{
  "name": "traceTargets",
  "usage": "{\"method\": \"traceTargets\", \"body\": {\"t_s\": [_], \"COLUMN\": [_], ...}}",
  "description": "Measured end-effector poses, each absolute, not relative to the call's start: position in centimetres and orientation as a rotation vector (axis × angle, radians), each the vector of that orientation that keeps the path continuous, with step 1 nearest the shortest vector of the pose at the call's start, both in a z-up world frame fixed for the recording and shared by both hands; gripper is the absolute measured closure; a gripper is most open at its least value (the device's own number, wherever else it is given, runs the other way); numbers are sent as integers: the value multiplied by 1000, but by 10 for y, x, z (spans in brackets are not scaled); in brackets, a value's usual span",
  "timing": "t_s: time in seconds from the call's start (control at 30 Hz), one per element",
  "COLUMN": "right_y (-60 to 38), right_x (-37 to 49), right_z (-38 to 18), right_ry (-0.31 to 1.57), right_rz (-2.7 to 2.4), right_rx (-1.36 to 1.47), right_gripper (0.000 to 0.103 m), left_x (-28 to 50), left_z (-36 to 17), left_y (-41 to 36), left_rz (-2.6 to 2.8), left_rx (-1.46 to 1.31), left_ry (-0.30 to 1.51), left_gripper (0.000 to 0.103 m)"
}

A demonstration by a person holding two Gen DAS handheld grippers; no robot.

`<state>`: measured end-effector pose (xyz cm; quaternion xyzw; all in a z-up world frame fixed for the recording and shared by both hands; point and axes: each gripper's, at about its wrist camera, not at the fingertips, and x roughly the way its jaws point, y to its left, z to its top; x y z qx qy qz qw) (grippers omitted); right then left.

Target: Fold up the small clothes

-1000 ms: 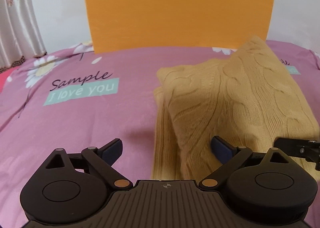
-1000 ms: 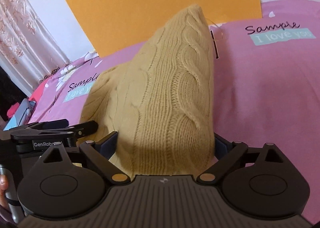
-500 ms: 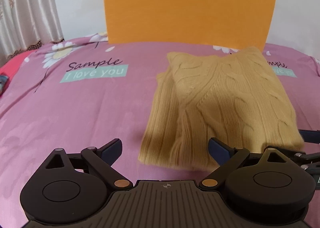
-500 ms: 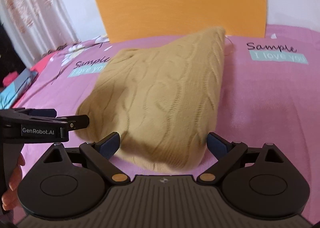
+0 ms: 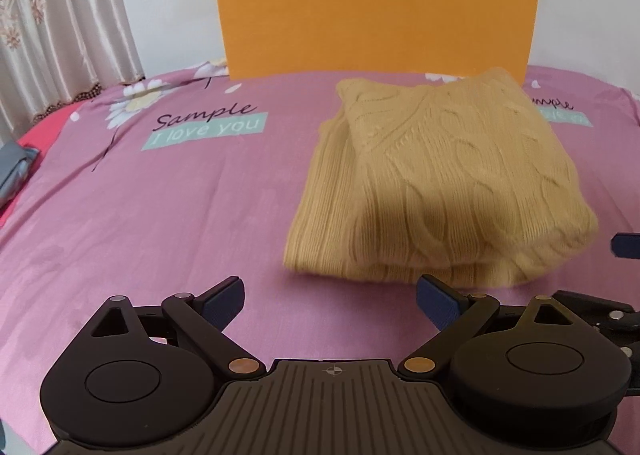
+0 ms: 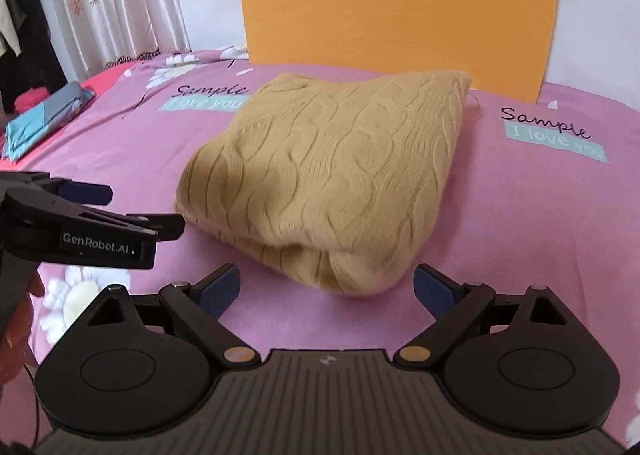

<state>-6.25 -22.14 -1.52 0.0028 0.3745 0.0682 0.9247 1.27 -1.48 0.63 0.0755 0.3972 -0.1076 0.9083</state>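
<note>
Sweater (image 5: 440,183), a mustard cable-knit, lies folded in a thick bundle on the pink bed (image 5: 160,215), seen first from the left wrist: it sits ahead and to the right of the left hand-held gripper (image 5: 330,295), whose two blue-padded fingers (image 5: 224,297) stand wide apart with nothing between them, just short of the bundle's near edge. The right finger pad is close to that edge without touching it. Beyond the gripper to the left, the sheet shows a printed "Sample I love you" label (image 5: 206,123) and daisies; straight ahead past the sweater an orange board (image 5: 376,3) stands against the white wall, and a pale curtain (image 5: 60,27) hangs far left. At the right edge, part of the other tool's black frame and one blue pad show. From the right wrist, the sweater (image 6: 332,179) lies directly ahead of the right hand-held gripper (image 6: 326,289), its rounded folded edge nearest, just beyond the fingertips. These fingers (image 6: 218,291) are also spread wide and hold nothing, resting over bare sheet. To the left, the left hand-held gripper (image 6: 120,211) appears side-on, marked "GenRobot.AI", near the sweater's left corner but apart from it, with a person's hand (image 6: 18,319) below it. Far left on the bed lies a grey and blue folded item (image 6: 44,115).
</note>
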Motion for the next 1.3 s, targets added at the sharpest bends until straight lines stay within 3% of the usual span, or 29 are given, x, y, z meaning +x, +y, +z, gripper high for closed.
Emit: {"method": "traceTargets", "body": {"t_s": [1.3], "right_y": [-220], "right_x": [-86], "right_z": [-40], "right_ry": [802], "right_rz": [76], "right_rx": [-111], "right_gripper": [8], "left_x": [-15], "left_z": [-13], "left_y": [-12], "left_rz": [-188], "left_rx": [189], "left_ry": [880], "left_gripper": [0]}}
